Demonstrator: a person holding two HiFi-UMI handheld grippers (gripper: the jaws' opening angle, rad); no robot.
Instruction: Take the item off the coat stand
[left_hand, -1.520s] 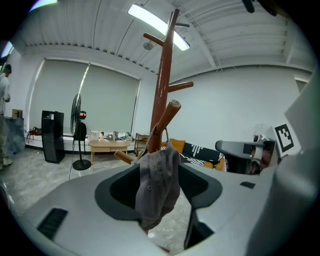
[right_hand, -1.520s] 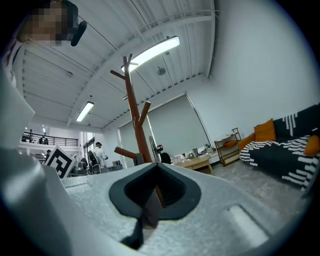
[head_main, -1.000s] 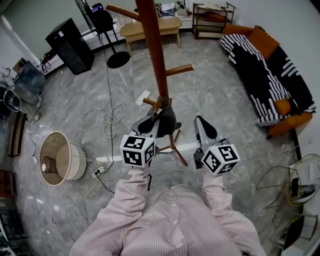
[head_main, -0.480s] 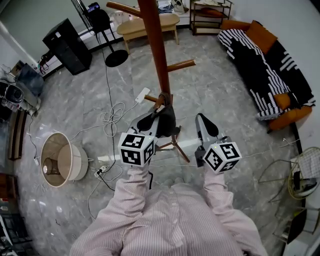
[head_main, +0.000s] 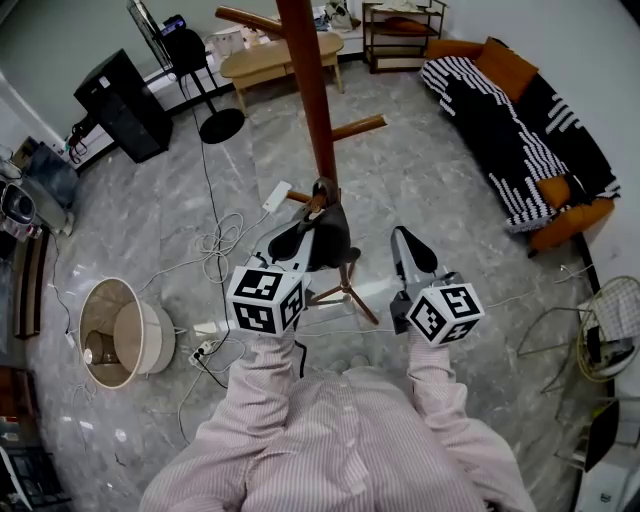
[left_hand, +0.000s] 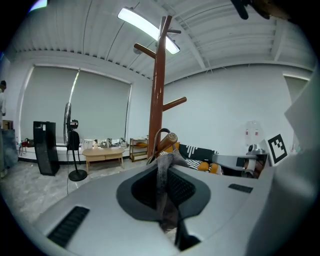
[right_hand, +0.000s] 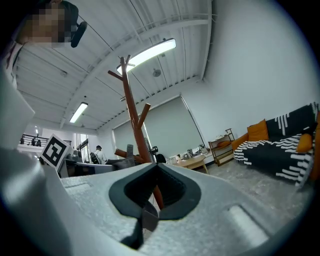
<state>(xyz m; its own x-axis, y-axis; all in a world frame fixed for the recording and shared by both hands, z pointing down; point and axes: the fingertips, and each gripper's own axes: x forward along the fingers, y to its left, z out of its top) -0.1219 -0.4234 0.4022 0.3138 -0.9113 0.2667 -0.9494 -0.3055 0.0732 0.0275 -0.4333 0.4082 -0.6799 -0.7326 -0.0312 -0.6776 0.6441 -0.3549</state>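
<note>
A brown wooden coat stand (head_main: 312, 100) rises from the marble floor in front of me. A dark grey strap (left_hand: 162, 192) loops over the end of a low peg (left_hand: 169, 140). My left gripper (head_main: 318, 228) is at that peg and shut on the strap; its jaws have just been closing with the strap between them. In the left gripper view, the strap runs up from the left gripper (left_hand: 163, 169) to the peg. My right gripper (head_main: 411, 248) is held to the right of the stand, apart from it, shut and empty. In the right gripper view, the stand (right_hand: 132, 115) is ahead of the right gripper (right_hand: 156, 168).
The stand's tripod feet (head_main: 345, 290) spread below the grippers. Cables (head_main: 225, 242) and a power strip (head_main: 276, 195) lie on the floor to the left. A lampshade (head_main: 115, 330) lies further left. A striped sofa (head_main: 520, 130) is on the right. A wooden table (head_main: 275, 55) stands behind.
My left gripper has risen a little with the strap in it, beside the low peg. The right gripper has stayed where it was.
</note>
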